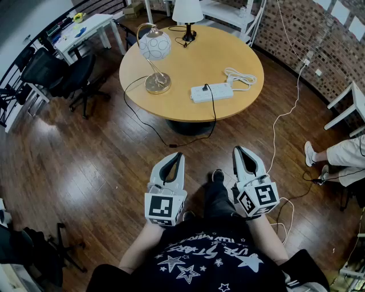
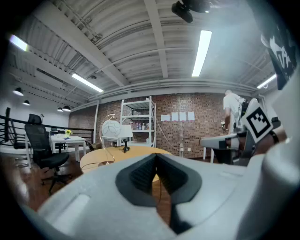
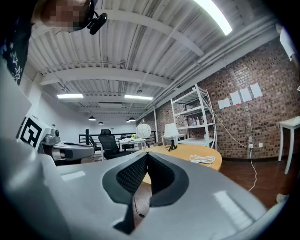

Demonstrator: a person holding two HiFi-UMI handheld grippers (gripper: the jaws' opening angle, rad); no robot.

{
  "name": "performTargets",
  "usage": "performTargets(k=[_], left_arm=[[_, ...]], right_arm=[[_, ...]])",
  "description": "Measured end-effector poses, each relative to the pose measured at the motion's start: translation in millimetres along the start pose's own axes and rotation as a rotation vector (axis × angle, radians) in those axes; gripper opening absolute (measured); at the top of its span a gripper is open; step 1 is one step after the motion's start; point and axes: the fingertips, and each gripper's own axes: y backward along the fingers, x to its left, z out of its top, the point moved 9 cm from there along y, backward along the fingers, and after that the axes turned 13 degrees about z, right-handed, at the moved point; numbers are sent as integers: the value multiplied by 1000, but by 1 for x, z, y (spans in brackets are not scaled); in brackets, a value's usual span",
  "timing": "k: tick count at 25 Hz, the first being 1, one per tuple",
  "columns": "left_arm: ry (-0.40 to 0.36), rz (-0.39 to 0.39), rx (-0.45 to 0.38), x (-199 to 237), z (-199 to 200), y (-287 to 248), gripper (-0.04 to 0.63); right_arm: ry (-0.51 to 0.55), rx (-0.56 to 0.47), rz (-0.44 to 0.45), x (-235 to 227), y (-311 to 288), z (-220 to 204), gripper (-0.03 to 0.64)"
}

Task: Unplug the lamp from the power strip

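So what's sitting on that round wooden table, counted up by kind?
Lamps: 2, the globe lamp and the white-shade lamp
Power strip: 1
Coiled white cord: 1
Total: 4

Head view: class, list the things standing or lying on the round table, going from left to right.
globe lamp → white-shaded lamp → power strip → coiled white cable
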Motion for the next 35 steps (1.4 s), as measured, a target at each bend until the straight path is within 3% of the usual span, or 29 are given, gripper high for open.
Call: performTargets(k=[4,9,13,20,25,35], left_arm=[[0,11,-7,-3,-5,-36,3],[-19,33,24,-13,-1,-95,3],[-42,55,48,-24,3,-141,3],[-24,109,129,-44,-7,-215,3],[-55,127,176,-56,-21,-252,3],[-123,138,305,-44,-55,-308,3]], right_arm=[[16,3,15,-34,-26,-2,9],[138,41,63,-86,-68,4,9],[106,54,91,-133,-93,6,9],[87,120,267,-206,-132,3,8],[71,186,365,-242,-158,-16,8],[44,244,401,-268,-193,-31,8]])
